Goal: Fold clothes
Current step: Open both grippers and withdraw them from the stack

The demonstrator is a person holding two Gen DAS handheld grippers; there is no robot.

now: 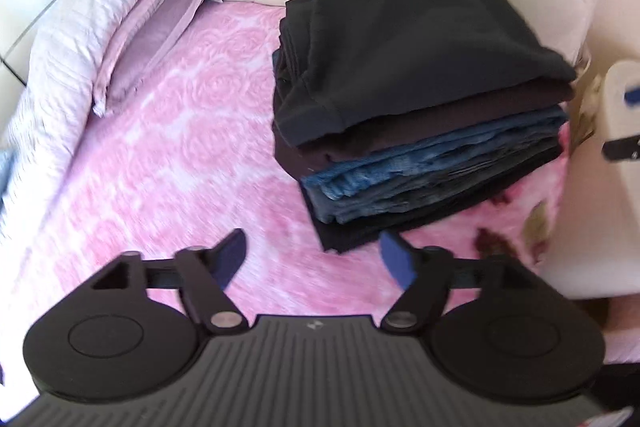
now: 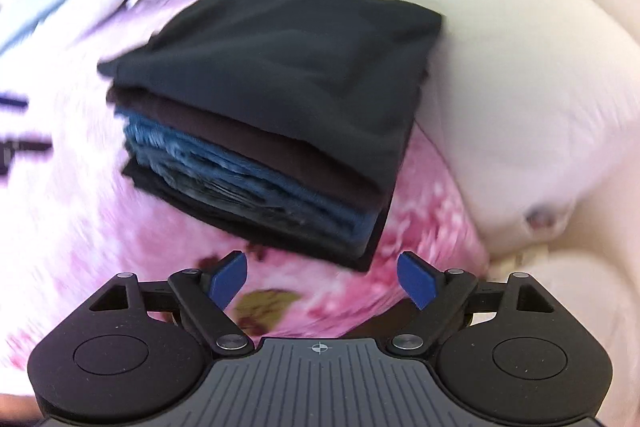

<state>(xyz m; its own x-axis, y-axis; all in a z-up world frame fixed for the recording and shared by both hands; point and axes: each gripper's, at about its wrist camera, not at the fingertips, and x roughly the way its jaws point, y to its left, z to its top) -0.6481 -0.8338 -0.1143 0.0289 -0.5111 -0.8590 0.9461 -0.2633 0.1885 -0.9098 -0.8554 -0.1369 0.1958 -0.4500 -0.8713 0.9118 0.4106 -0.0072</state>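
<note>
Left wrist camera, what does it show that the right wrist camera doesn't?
Only the left wrist view shows the folded lilac bedding along the bed's edge and the other claw's white body at the frame's right side. Only the right wrist view shows a tufted button in the cream cushion. Both show the stack of folded clothes on the pink blanket, each view's own claw open and empty.

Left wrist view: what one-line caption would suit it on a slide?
Open left gripper hangs above a pink bedspread, near a folded clothes stack.
</note>
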